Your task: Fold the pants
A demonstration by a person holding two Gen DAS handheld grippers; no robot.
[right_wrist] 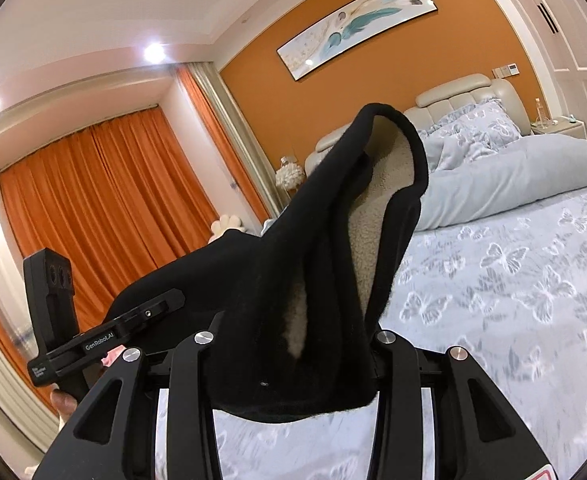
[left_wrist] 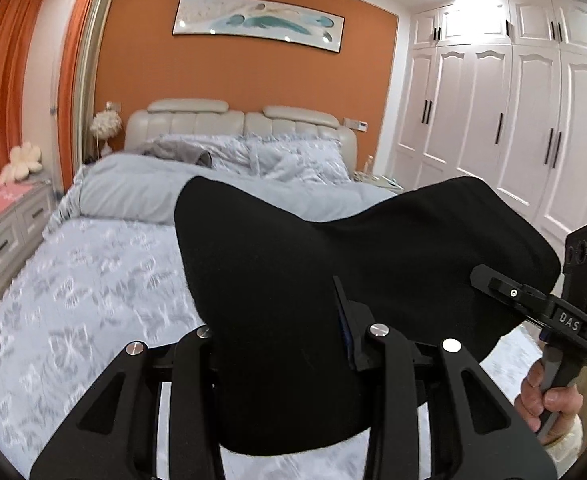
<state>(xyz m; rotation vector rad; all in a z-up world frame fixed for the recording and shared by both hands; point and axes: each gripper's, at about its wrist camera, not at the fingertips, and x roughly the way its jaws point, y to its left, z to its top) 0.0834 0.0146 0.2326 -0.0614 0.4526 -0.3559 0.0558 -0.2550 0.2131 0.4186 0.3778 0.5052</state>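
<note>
1. The left gripper (left_wrist: 293,344) pinches a bunched edge of the black pants (left_wrist: 373,240).
2. The right gripper (right_wrist: 293,360) pinches another edge of the pants (right_wrist: 305,260), whose beige fleecy lining (right_wrist: 385,184) shows.
3. The cloth hangs stretched between both tools, lifted above the bed (left_wrist: 93,272).
4. Farther off lie pillows (left_wrist: 293,156), then the headboard (left_wrist: 189,120) against the orange wall (left_wrist: 229,72).

A bed (left_wrist: 93,272) with butterfly-print sheet lies beneath and ahead of the fingers; pillows (left_wrist: 293,156) against a cream headboard (left_wrist: 189,120) beyond; white wardrobe (left_wrist: 493,120) rightward; orange curtains (right_wrist: 93,192) leftward.
</note>
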